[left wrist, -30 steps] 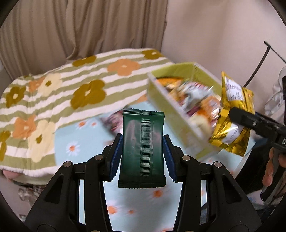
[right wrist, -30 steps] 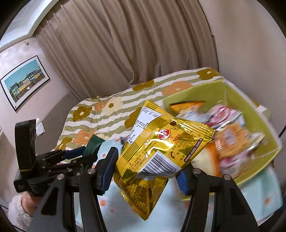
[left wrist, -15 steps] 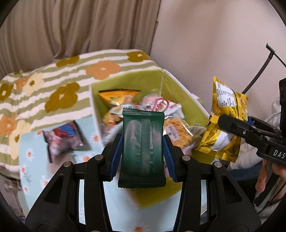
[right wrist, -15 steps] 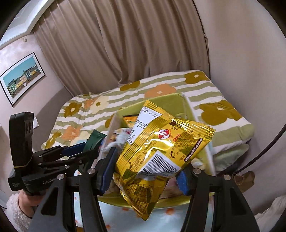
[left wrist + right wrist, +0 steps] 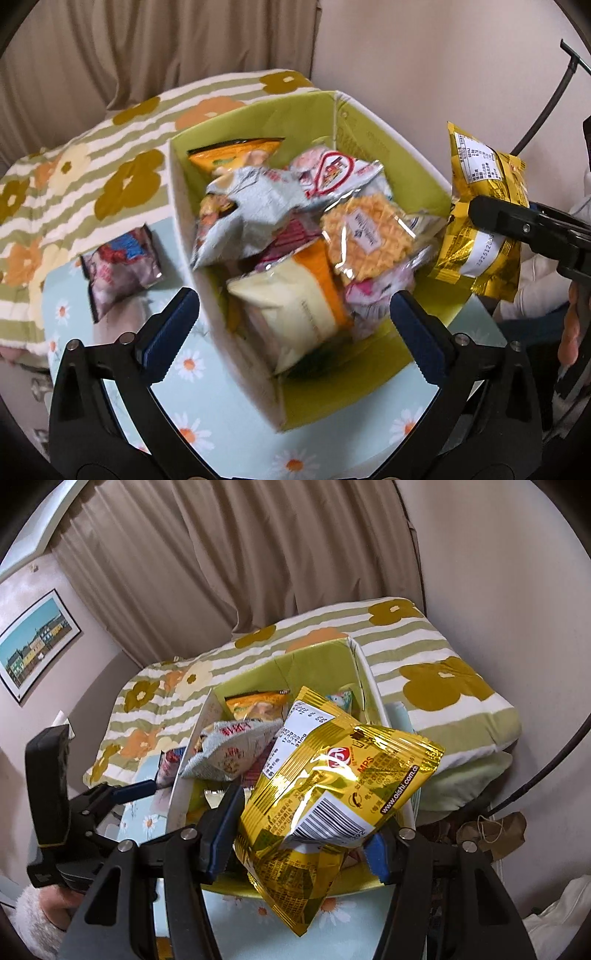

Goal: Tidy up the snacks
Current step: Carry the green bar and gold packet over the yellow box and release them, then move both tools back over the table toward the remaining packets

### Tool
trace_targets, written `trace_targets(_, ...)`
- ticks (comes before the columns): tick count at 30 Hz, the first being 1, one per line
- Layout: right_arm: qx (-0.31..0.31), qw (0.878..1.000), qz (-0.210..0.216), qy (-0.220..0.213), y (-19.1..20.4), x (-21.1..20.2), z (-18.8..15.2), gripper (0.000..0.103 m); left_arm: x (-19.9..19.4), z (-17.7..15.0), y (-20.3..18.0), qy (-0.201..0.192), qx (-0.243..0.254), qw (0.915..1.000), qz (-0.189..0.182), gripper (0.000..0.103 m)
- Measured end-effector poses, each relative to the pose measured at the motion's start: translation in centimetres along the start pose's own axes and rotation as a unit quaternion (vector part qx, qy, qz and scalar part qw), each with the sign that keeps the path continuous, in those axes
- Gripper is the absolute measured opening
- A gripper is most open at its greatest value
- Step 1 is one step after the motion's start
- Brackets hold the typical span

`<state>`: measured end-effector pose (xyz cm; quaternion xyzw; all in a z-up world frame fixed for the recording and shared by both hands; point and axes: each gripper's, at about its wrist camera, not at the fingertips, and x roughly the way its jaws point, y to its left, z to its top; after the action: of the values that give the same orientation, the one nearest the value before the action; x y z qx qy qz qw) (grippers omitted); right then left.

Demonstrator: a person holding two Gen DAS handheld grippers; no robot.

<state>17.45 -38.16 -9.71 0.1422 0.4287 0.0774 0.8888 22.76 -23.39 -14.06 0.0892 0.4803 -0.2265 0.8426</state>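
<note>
A green-lined cardboard box (image 5: 373, 122) holds several snack packets. My left gripper (image 5: 295, 321) is open and empty, its jaws wide apart above the box's near end. A dark green blur low in the box may be the green packet (image 5: 317, 360). My right gripper (image 5: 299, 834) is shut on a yellow foil chip bag (image 5: 332, 786) and holds it over the box's right edge. The bag also shows in the left wrist view (image 5: 484, 221). The box also shows in the right wrist view (image 5: 317, 664).
A purple and blue snack packet (image 5: 120, 266) lies on the light blue daisy cloth (image 5: 192, 413) left of the box. A striped flower blanket (image 5: 92, 173) lies behind. Curtains and a wall stand at the back.
My left gripper has opened and no longer holds the dark green packet. Both grippers have moved over the box. The right gripper still holds the yellow bag.
</note>
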Motion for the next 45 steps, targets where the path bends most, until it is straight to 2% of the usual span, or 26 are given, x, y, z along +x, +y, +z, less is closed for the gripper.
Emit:
trace_targets(7, 0.007, 1.0, 0.004, 0.01, 0.3, 1.4, 0.0, 0.056, -1.9, -1.1, 1.8, -0.012, -0.015, 0.9997, 0.012, 0.102)
trace_targets(9, 0.008, 1.0, -0.001, 0.017, 0.4, 2.1, 0.1, 0.067, -2.5, -1.2, 2.3, -0.019, -0.022, 0.9995, 0.014, 0.102)
trace_targets(11, 0.003, 1.0, -0.022, 0.013, 0.3, 2.3, 0.1, 0.103, -3.1, -1.3, 2.7, -0.024, -0.029, 0.9992, 0.016, 0.102)
trace_targets(15, -0.015, 0.999, -0.037, -0.025, 0.5, 0.9, -0.3, 0.103, -4.0, -2.0, 3.2, -0.032, -0.038, 0.9985, 0.024, 0.102)
trace_targets(19, -0.014, 0.998, -0.055, -0.01, 0.2, 0.4, -0.6, 0.103, -4.4, -3.0, 3.6, -0.037, -0.055, 0.9975, 0.025, 0.102)
trace_targets(23, 0.01, 1.0, -0.024, -0.004, -0.4, -0.2, -1.2, 0.103, -5.3, -3.8, 3.9, -0.048, -0.071, 0.9959, 0.03, 0.102)
trace_targets(27, -0.014, 1.0, -0.023, -0.005, 0.6, -0.5, -1.6, 0.103, -6.2, -4.6, 4.0, -0.058, -0.08, 0.9943, 0.04, 0.102)
trace_targets(34, -0.052, 0.998, 0.009, -0.032, 2.6, -1.6, -1.0, 0.103, -8.8, -5.8, 4.4, -0.086, -0.097, 0.9893, 0.067, 0.102)
trace_targets(45, -0.146, 0.986, 0.069, -0.051, 10.4, -1.1, 1.0, 0.103, -12.6, -7.6, 8.1, -0.102, -0.117, 0.9813, 0.114, 0.102)
